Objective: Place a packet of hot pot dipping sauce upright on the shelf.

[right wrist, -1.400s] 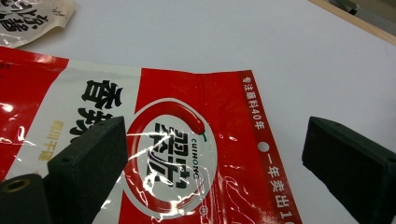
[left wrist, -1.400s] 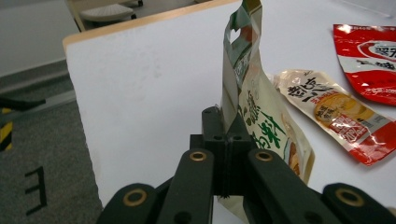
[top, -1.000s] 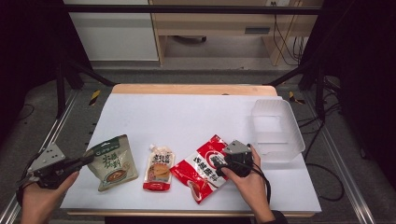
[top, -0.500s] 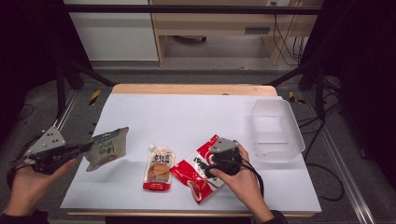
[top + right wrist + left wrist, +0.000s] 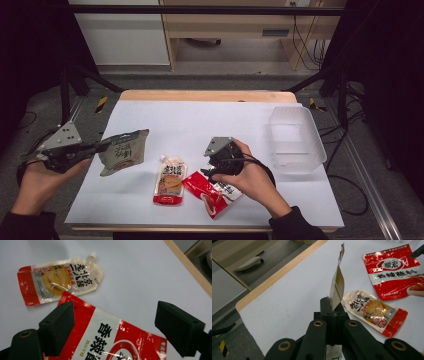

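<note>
Green pouch [image 5: 122, 151] lifted off the table since a second ago, clamped edge-on in the left gripper [image 5: 97, 148]; the right gripper [image 5: 113, 326], jaws apart and just closing, hovers over the red pouch [image 5: 212, 192].

The thin edge hold could let the green pouch slip; the slanted red pouch may skid from closing jaws.

**Three cameras, one shared patch of bench**

The high view sits above the person's side of the bench [image 5: 200, 120], looking forward and down from well back; it takes in the whole white top, the floor beyond, and both forearms entering from below. The left gripper view rides on the left claw [image 5: 332, 307], looking along its black jaws close over the bench toward the wooden far edge. The right gripper view rides on the right claw [image 5: 115, 325], tilted steeply down and very near the surface. All three views share the red pouch [image 5: 215, 192] [image 5: 397, 270] [image 5: 107, 340] and the spouted sauce pouch [image 5: 171, 181] [image 5: 374, 311] [image 5: 60, 280] at the bench's front middle.
</note>
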Demonstrator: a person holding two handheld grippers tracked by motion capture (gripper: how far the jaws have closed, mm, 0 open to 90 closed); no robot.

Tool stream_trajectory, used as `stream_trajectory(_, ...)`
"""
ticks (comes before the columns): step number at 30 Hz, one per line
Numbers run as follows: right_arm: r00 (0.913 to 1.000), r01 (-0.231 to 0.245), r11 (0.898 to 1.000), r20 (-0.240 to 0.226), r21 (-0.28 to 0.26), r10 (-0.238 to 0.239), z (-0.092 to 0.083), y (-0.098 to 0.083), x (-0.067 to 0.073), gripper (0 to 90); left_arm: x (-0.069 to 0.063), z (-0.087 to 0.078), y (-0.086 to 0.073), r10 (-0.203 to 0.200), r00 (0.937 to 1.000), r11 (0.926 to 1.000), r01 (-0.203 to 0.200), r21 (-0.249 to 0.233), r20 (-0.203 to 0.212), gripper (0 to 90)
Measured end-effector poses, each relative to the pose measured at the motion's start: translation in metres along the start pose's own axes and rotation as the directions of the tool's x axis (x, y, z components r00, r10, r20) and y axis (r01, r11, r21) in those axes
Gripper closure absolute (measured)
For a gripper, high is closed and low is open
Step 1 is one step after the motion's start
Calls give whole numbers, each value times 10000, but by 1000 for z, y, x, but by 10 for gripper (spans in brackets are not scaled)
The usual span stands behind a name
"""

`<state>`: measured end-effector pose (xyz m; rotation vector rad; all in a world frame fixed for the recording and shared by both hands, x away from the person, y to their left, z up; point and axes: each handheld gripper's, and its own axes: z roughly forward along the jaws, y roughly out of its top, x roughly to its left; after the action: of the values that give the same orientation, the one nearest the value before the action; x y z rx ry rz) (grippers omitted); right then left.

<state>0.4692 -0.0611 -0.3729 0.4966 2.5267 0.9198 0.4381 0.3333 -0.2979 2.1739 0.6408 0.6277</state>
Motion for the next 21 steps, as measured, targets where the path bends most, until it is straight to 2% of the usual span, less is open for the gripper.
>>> stream_trajectory(2,9999,34,9999,-95,124,-32,0,3,-5,204,-1,5,5,-38,9998,10000,37,50,182,900)
stream_trajectory(4,9993,-129,9998,-357,144,134,1,4,-11,204,-3,12,12,103,9994,9998,-108,145,338,900)
stream_trajectory(7,9995,150,9982,-279,588,-133,0,4,-16,205,-8,25,22,286,9980,9992,-301,257,557,900)
stream_trajectory(12,9993,143,9978,-350,645,-121,-10,7,-24,177,-16,43,37,547,9946,9982,-567,206,884,900)
stream_trajectory(15,9993,284,9979,-258,574,-269,-19,11,-26,148,-22,53,47,749,9912,9968,-776,202,1093,900)
stream_trajectory(21,9985,533,9957,69,753,-539,-35,18,-32,177,-37,68,66,1159,9823,9928,-1189,118,1474,900)
